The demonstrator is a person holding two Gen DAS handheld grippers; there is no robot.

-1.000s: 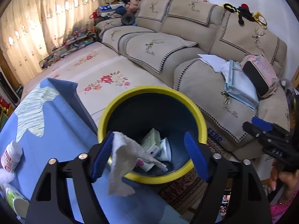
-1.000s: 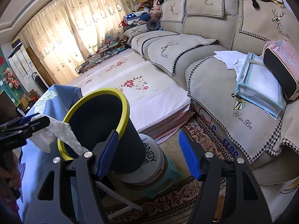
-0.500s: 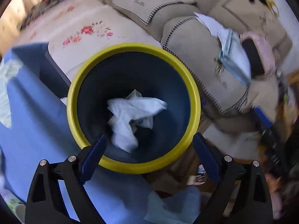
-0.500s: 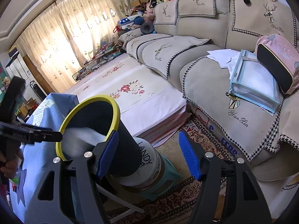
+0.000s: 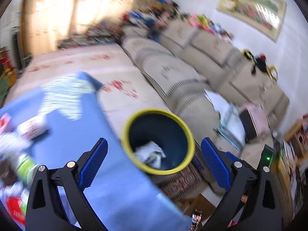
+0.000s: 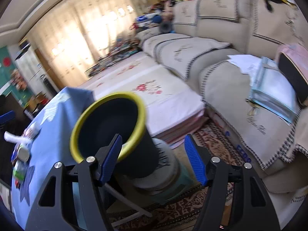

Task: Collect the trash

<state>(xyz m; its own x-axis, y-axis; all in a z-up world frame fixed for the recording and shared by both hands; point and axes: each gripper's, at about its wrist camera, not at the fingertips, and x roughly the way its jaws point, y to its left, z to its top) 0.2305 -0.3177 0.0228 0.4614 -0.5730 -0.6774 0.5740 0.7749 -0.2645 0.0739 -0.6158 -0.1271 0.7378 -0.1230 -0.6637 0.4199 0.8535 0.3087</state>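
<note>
A dark bin with a yellow rim (image 5: pixel 189 134) stands beside the blue-clothed table (image 5: pixel 107 173); it also shows in the right wrist view (image 6: pixel 143 115). White tissue and small packets (image 5: pixel 150 154) lie inside it. My left gripper (image 5: pixel 154 159) is open and empty, raised above the table edge and bin. My right gripper (image 6: pixel 153 156) is open and empty, to the right of the bin. More trash lies on the table: a small white bottle (image 5: pixel 32 128), a green-white packet (image 5: pixel 27 166) and a crumpled tissue (image 6: pixel 14 137).
A beige sofa (image 6: pixel 221 57) with papers, a blue folder (image 6: pixel 275 92) and a pink bag (image 6: pixel 294 65) fills the right. A floral mat (image 6: pixel 154 94) lies behind the bin. The bin stands on a white bucket (image 6: pixel 167 165) on a patterned rug (image 6: pixel 173 211).
The white tissue left my left gripper and dropped into the bin. My left gripper then drew back and tilted up, away from the bin. The right gripper shifted slightly.
</note>
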